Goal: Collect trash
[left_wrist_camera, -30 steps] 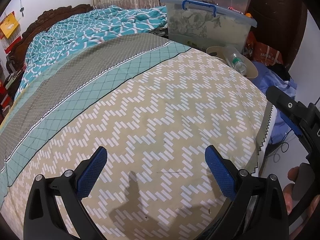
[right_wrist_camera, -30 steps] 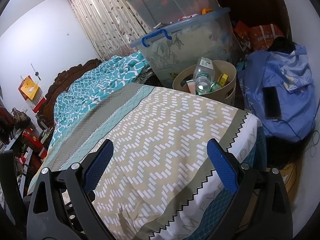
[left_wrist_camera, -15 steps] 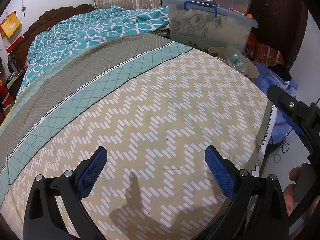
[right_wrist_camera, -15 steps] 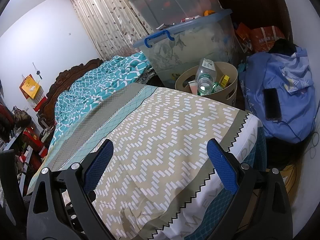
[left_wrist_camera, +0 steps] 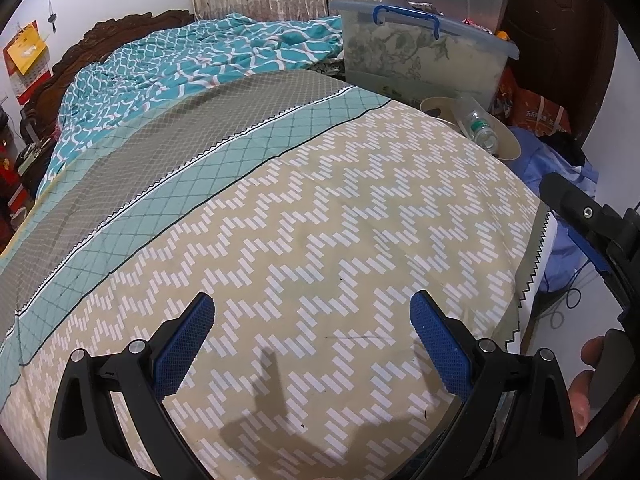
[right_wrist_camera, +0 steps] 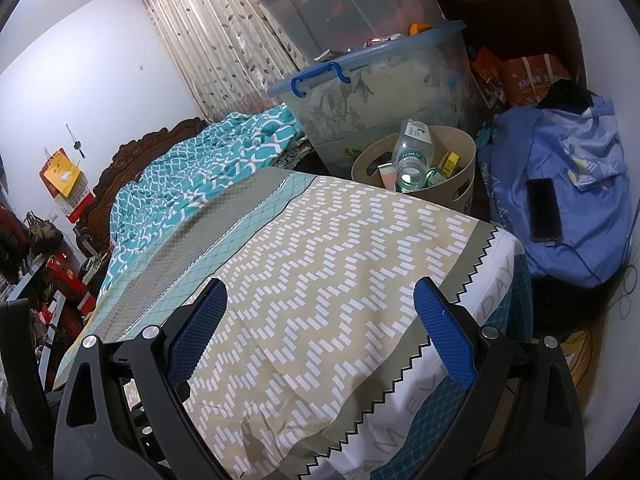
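**Trash in the bin beyond the bed**

I see the clear bottle (right_wrist_camera: pixel 412 156) — green label, unreadable — in the beige bin (right_wrist_camera: pixel 460 184) past the bed's (right_wrist_camera: pixel 340 260) far corner. Sheet edge reads "DAY". My left gripper (left_wrist_camera: pixel 312 336) and right gripper (right_wrist_camera: pixel 320 320) hang released, empty.

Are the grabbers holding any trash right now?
No. The left gripper and the right gripper are both open and empty above the bedspread.

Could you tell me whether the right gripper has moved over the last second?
Yes. The right gripper has shifted slightly: against its own fingers, the bin and the storage box now sit a little lower and further right, so the view has turned up and leftward.
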A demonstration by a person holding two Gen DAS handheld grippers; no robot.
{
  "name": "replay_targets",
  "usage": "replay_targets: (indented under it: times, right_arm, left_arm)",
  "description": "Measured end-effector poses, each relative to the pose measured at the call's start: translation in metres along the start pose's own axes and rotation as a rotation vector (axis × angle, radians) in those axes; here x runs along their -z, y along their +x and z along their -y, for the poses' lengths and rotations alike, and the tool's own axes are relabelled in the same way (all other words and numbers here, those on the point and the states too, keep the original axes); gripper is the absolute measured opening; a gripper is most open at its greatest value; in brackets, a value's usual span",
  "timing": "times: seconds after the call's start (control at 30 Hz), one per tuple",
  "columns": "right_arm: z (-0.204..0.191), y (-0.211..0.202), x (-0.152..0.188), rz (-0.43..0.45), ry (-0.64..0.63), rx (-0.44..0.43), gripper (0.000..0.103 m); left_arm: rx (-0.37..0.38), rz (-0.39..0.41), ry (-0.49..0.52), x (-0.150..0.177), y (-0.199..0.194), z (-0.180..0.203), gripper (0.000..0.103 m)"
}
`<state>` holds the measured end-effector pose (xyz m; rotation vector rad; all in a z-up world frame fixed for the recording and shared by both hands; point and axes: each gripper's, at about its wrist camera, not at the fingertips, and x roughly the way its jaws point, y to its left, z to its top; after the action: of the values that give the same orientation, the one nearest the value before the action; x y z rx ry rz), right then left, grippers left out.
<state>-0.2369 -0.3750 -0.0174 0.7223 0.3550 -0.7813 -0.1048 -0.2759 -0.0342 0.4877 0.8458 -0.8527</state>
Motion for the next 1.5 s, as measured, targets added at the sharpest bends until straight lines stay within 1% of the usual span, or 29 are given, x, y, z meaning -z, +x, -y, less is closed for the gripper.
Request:
replay_targets:
  times: [0.93,1.5]
  right_arm:
    - [0.002,-0.0022,-0.0004,0.003,0.003,-0.001,0.094]
    - [0.0035,-0.004,0.0004,0.005,0.006,0.001,0.094]
  left_arm:
    - [-0.042,0.013,0.013,0.0002,-0.0012,0.0023,0.094]
    - [-0.051,0.021,0.029,0.0019,-0.0038,0.0048,0.094]
